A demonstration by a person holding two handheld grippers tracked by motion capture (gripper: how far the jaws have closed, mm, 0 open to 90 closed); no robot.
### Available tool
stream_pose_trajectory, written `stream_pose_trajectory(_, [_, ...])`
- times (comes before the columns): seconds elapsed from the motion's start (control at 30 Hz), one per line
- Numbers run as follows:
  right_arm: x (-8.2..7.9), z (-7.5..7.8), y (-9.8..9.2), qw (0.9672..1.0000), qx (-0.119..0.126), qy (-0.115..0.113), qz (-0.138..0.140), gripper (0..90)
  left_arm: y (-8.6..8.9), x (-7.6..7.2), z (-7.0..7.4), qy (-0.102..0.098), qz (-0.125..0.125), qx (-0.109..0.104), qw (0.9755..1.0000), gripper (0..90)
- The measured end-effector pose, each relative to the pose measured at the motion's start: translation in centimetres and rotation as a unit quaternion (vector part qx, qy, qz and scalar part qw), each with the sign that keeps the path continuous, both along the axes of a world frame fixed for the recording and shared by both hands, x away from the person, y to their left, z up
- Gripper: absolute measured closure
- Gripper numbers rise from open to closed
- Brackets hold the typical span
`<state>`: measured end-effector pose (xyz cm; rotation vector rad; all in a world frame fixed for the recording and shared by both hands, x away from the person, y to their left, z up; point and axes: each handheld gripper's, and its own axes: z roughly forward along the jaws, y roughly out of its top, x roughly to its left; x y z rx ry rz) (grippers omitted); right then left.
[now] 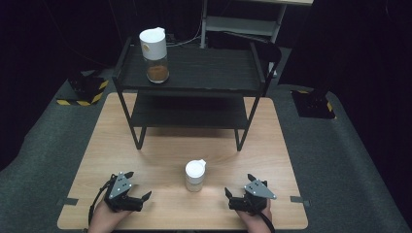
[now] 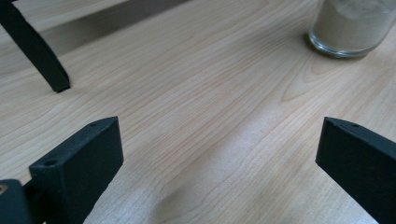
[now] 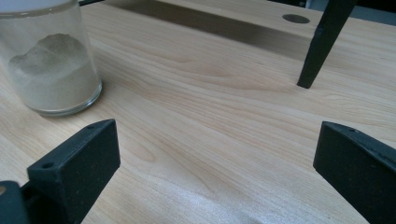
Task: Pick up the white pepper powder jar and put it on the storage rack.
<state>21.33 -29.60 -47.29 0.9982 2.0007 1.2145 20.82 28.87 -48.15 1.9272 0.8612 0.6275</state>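
Observation:
A small glass jar [image 1: 195,175] with a white lid and pale powder stands on the wooden table [image 1: 160,160], between my two grippers. A taller jar [image 1: 155,55] with a white lid and brown powder stands on the top left of the black shelf rack [image 1: 194,73]. My left gripper [image 1: 137,185] rests near the front left, open and holding nothing; its view has the pale jar [image 2: 351,28] at the upper right. My right gripper [image 1: 239,185] rests near the front right, open too; the pale jar [image 3: 50,65] sits to its upper left.
The two-tier black rack stands on the back half of the table, with a rack leg [image 2: 35,51] ahead of the left gripper and another leg [image 3: 322,44] ahead of the right. Bare wood lies between the rack and the grippers. Grey carpet [image 1: 340,160] surrounds the table.

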Motion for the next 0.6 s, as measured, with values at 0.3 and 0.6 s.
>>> stream_pose_trajectory(0.3, [-0.6,0.5,0.2,0.9997,0.010,-0.020,0.011,0.0,-0.1,0.1,0.1,0.003,-0.002,0.004,1.0000,1.1])
stream_pose_trajectory(0.6, [-1.3,1.2,0.6,0.9980,0.036,-0.037,0.037,0.0,-0.1,0.0,0.0,0.001,0.002,0.000,1.0000,1.1])
